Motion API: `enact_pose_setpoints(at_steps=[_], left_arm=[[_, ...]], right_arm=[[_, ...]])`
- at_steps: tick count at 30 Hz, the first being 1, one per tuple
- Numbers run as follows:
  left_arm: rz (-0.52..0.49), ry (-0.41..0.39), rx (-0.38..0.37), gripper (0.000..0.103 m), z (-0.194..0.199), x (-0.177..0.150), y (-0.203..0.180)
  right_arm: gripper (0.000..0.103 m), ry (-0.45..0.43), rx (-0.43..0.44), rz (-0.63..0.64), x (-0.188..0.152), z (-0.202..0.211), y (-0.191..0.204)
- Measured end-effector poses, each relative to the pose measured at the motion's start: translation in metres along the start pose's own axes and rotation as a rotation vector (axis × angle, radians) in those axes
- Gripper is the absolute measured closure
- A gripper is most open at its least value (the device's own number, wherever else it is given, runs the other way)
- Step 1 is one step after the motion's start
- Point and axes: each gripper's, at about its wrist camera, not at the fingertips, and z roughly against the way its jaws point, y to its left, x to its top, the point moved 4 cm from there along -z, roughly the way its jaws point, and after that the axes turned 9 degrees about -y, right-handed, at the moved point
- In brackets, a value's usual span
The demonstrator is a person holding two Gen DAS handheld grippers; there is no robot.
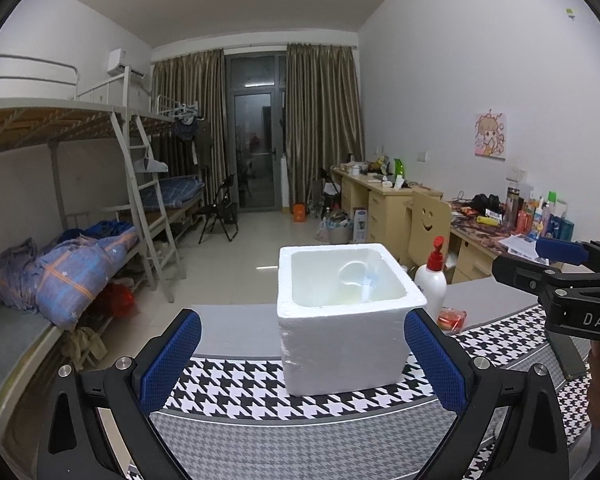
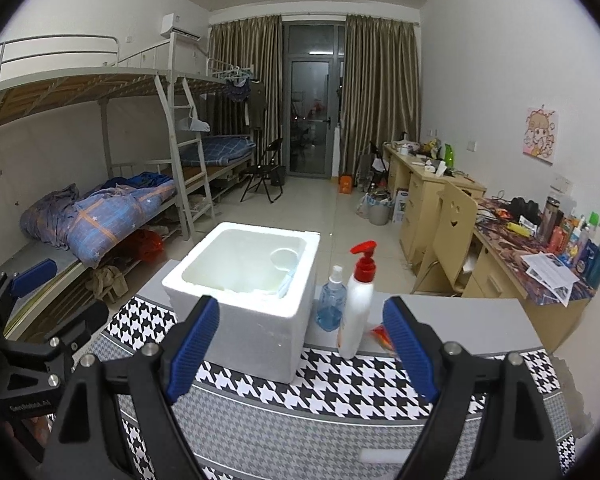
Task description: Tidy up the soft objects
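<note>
A white foam box [image 1: 340,340] stands open-topped on the houndstooth table cloth [image 1: 240,396]. Inside it lie a white round thing [image 1: 352,272] and a small bluish item [image 1: 370,282] that I cannot make out. My left gripper [image 1: 302,320] faces the box with its blue pads wide apart, open and holding nothing. My right gripper [image 2: 302,308] is open too, short of the box [image 2: 252,312] and the bottles. Each gripper shows at the edge of the other's view: the right gripper [image 1: 560,260] and the left gripper [image 2: 52,300].
Right of the box stand a white lotion bottle with a red pump [image 2: 358,308], a blue spray bottle [image 2: 332,300] and a red packet [image 2: 380,334]. Bunk beds with bedding [image 1: 80,268] line the left wall. A cluttered desk [image 2: 540,264] and a chair [image 2: 452,232] are on the right.
</note>
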Motion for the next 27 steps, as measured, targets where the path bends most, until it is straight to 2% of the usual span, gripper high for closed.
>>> enact_pose_setpoints(at_steps=[6,17,27], left_arm=[[0.013,-0.015,-0.018,0.001,0.014,0.0,-0.005],[-0.029,-0.05,-0.018,0.001,0.038,-0.011,-0.03],[-0.032,-0.06,-0.072,0.001,0.057,-0.016,-0.047]], right_arm=[[0.016,-0.003,0.005,-0.01,-0.005,0.016,-0.004],[0.015,-0.033,-0.004,-0.018,-0.017,0.04,-0.01],[0.015,-0.064,-0.004,-0.007,-0.027,0.06,-0.014]])
